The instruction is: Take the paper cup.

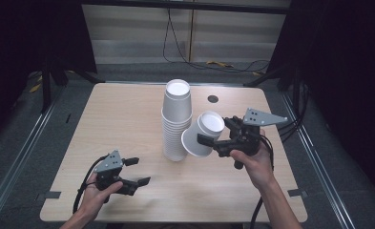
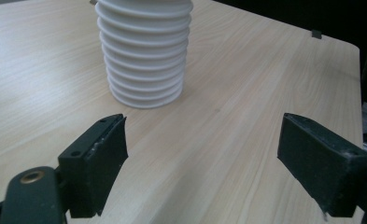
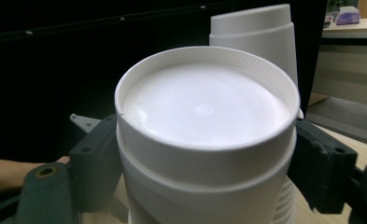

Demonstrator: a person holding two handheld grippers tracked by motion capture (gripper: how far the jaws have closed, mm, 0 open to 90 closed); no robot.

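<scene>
Cups stacked upside down form a white tower near the middle of the table. At about three o'clock from it, the right gripper has its jaws clamped on the sides of a tilted white cup whose base leans against the tower. At seven o'clock from the tower, the left gripper sits low over the wood, jaws spread wide with nothing between them.

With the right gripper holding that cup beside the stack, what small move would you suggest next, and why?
Probably carry the held cup clear of the stack and down toward bare table. The right gripper is shut on it, and the cup is tilted, off the table and close against the stack's side. The left gripper is open, holds nothing, and sits low near the table's front, so it could steady the stack.
</scene>
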